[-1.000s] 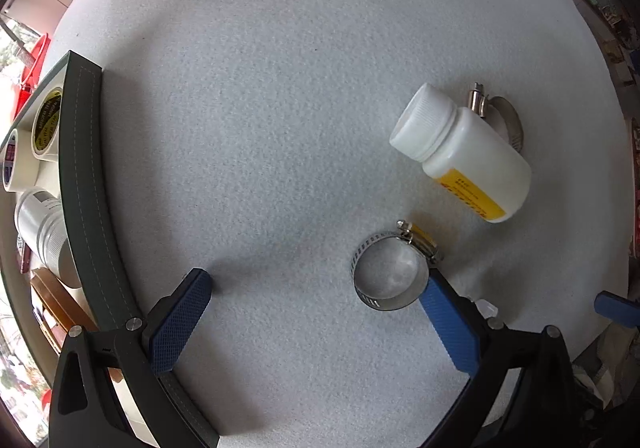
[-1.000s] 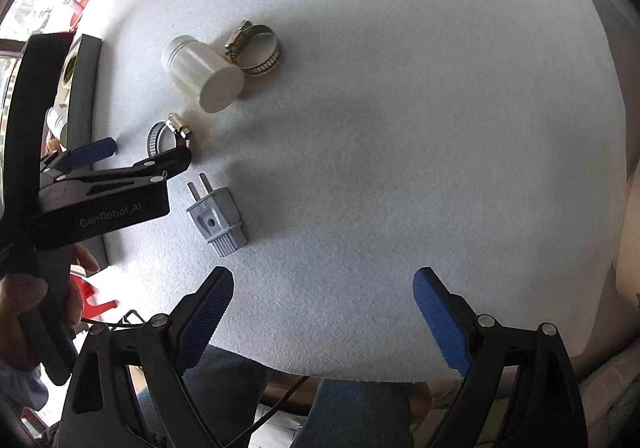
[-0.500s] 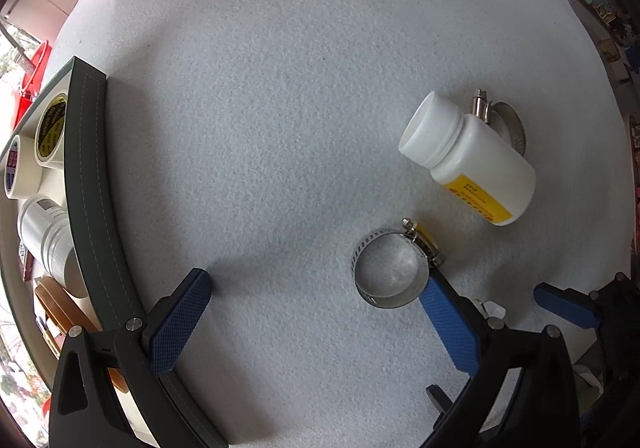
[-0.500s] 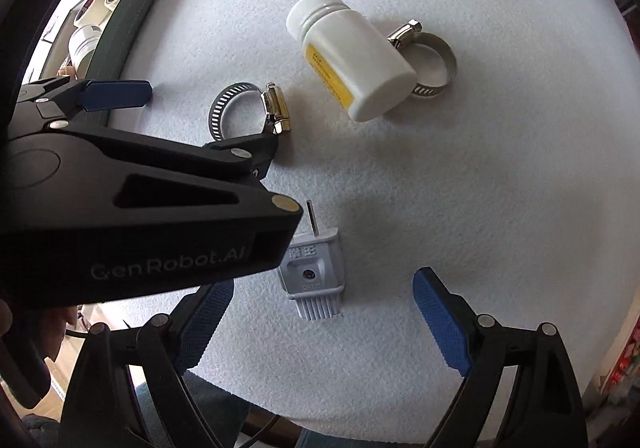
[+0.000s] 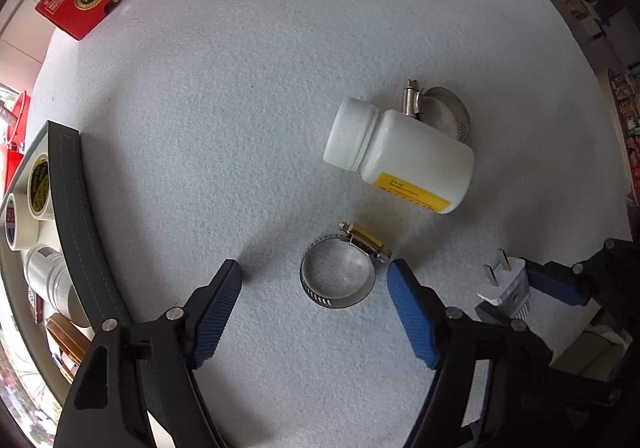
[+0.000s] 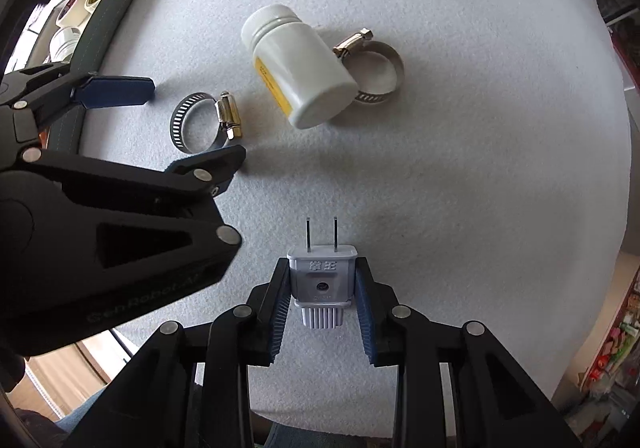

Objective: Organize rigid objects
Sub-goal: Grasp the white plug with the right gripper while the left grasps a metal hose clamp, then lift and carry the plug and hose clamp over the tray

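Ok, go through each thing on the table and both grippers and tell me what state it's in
right gripper: shut on the plug
left gripper: jaws closing around the small hose clamp, not yet touching
white bottle: capped, lying on its side
large hose clamp: flat, partly under the bottle

Both wrist views aimed straight down, close over the white-felt bench [image 5: 240,95]. Left view sited above the small hose clamp [image 5: 340,276]; right view above the grey plug [image 6: 322,284]. Shared across both: clamp, plug, white bottle [image 5: 400,155], large clamp [image 6: 376,67].
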